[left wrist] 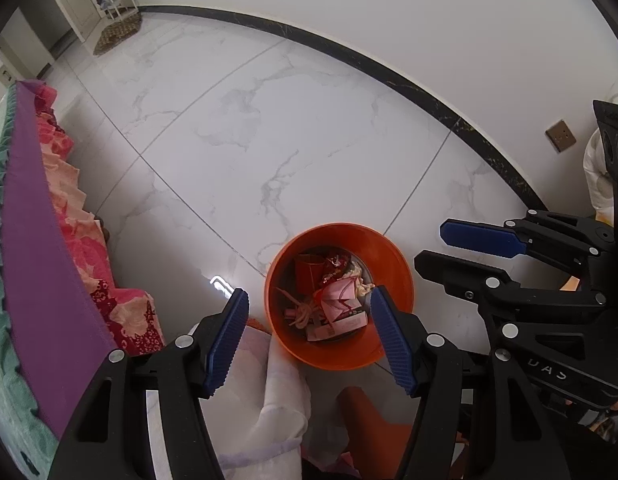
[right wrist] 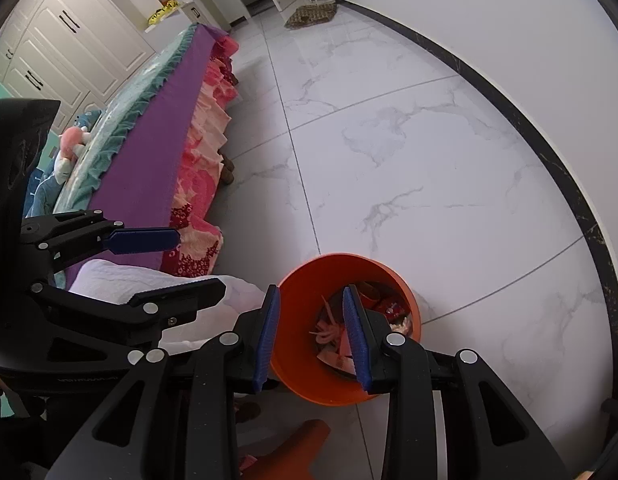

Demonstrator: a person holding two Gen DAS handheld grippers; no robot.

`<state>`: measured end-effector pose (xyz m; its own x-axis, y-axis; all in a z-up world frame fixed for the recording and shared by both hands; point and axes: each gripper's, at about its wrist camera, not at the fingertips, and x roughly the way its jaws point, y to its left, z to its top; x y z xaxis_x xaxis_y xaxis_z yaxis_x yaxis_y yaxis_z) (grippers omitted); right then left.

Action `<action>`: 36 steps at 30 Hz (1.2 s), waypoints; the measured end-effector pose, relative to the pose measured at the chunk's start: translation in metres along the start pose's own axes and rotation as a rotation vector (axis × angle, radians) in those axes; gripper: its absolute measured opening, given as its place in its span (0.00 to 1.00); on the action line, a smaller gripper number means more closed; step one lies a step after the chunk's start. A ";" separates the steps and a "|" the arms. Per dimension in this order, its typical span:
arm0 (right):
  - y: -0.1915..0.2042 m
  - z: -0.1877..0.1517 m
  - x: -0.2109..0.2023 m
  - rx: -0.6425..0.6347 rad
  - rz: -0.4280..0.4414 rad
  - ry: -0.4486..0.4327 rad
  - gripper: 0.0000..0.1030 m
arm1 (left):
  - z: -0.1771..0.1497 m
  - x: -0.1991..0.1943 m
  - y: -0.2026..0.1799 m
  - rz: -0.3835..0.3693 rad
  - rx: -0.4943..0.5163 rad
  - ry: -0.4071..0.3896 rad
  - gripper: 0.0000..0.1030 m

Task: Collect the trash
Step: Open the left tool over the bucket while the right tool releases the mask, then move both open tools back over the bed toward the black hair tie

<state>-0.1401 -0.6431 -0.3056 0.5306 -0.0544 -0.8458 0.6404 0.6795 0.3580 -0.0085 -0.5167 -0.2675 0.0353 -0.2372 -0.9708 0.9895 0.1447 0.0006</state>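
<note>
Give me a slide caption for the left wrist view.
Left tongs open and empty above an orange trash bin holding wrappers on marble floor.

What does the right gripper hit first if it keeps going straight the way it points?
Probably the orange bin: the right gripper, jaws open and empty, straddles its near rim, so the wall or the trash inside comes first. Depth is unclear.

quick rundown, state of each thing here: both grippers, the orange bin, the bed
left gripper: open, nothing between its pads, above the bin
right gripper: open, empty, over the bin
orange bin: upright on the floor, no lid, partly filled with wrappers and paper scraps
bed: covered with a purple sheet, floral skirt hanging down its side
</note>
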 end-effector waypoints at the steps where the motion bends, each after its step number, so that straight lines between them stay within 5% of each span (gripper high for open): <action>1: 0.001 0.000 -0.003 -0.004 0.001 -0.005 0.33 | 0.000 -0.003 0.001 0.006 -0.006 -0.006 0.63; 14: 0.092 0.017 -0.065 -0.185 0.101 -0.137 0.38 | -0.043 -0.095 0.033 0.147 -0.102 -0.181 0.63; 19: 0.148 0.022 -0.080 -0.293 0.163 -0.167 0.39 | -0.075 -0.131 0.055 0.220 -0.181 -0.256 0.76; 36: 0.382 0.003 -0.064 -0.689 0.401 -0.122 0.39 | -0.245 -0.222 0.173 0.440 -0.653 -0.335 0.76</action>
<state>0.0726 -0.3819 -0.1138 0.7298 0.2371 -0.6412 -0.0775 0.9606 0.2670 0.1202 -0.2037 -0.1102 0.5387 -0.2860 -0.7925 0.6005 0.7901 0.1231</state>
